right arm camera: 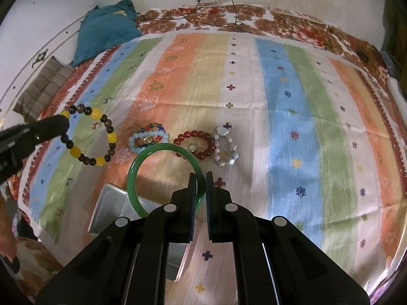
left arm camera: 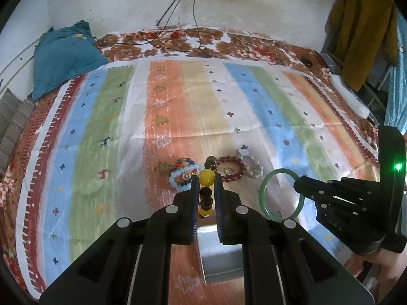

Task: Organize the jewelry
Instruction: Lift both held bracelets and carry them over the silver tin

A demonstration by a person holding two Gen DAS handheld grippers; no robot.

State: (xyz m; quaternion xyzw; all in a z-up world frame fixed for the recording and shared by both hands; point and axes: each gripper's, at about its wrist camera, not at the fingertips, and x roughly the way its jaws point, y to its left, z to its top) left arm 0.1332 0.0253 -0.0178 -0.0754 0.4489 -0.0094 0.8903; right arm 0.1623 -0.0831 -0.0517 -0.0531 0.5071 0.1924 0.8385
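While the left gripper (left arm camera: 206,180) clamps the yellow-and-dark bead bracelet (right arm camera: 89,137) aloft, its jaws pinch only one bead, so the bracelet could slip. Right gripper (right arm camera: 201,178) jaws grip the green bangle (right arm camera: 134,175) above the metal box (right arm camera: 106,208); the smooth rim could twist free.

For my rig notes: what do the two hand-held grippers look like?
Both are matte black plastic. The left hand-held gripper and the right hand-held gripper each have two flat fingers with blue ribbed pads and round silver discs on the linkages. The right body carries a green light.
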